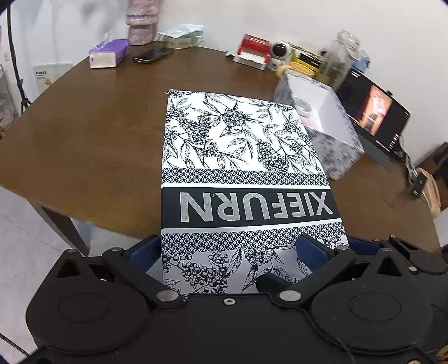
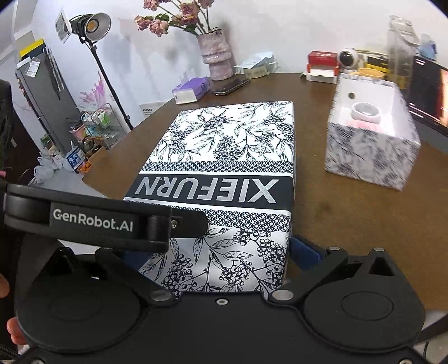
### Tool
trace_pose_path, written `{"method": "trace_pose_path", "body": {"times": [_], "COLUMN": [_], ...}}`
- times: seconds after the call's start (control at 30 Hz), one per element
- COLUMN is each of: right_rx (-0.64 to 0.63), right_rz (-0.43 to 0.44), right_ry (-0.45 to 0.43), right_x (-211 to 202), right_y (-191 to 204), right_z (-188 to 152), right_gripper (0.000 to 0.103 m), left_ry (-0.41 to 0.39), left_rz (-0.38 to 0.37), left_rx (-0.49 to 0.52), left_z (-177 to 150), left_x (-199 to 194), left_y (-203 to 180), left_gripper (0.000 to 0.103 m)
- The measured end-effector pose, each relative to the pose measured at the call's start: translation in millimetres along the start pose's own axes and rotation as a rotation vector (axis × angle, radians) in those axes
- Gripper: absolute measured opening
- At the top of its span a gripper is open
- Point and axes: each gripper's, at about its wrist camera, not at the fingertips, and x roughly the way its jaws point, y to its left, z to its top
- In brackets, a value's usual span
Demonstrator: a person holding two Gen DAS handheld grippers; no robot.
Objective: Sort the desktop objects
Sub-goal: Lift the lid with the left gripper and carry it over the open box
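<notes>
A long box lid printed with black leaves, berries and "XIEFURN" fills the middle of both views; its near end hangs past the table edge. My left gripper is shut on that near end, left blue pad against the lid's side, right pad over its top. My right gripper is shut on the same lid, its blue pads on either side. The left gripper's body crosses the lid's left edge. The matching open box stands blurred at right, holding a white roll and something pink.
On the round brown table, along the far rim, sit a purple tissue pack, a phone, a vase, a red box and a jar. A lit monitor stands at right. A lamp stand rises on the floor at left.
</notes>
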Motion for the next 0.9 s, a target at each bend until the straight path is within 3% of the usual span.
{"method": "trace_pose_path", "body": {"times": [0.57,0.9], "right_rx": [0.06,0.092], "right_rz": [-0.1,-0.125], "right_ry": [-0.037,-0.078], "right_x": [-82,-97], "right_y": [-20,-34], "right_z": [-70,-77], "right_gripper": [0.103,0.103], "left_ry": [-0.001,-0.022], "left_rz": [-0.081,-0.095], "left_rx": [0.09,0.145], "left_z": [-74,-84], "left_x": [-40,-49], "left_y": [-59,-83], "left_gripper": [0.103,0.103]}}
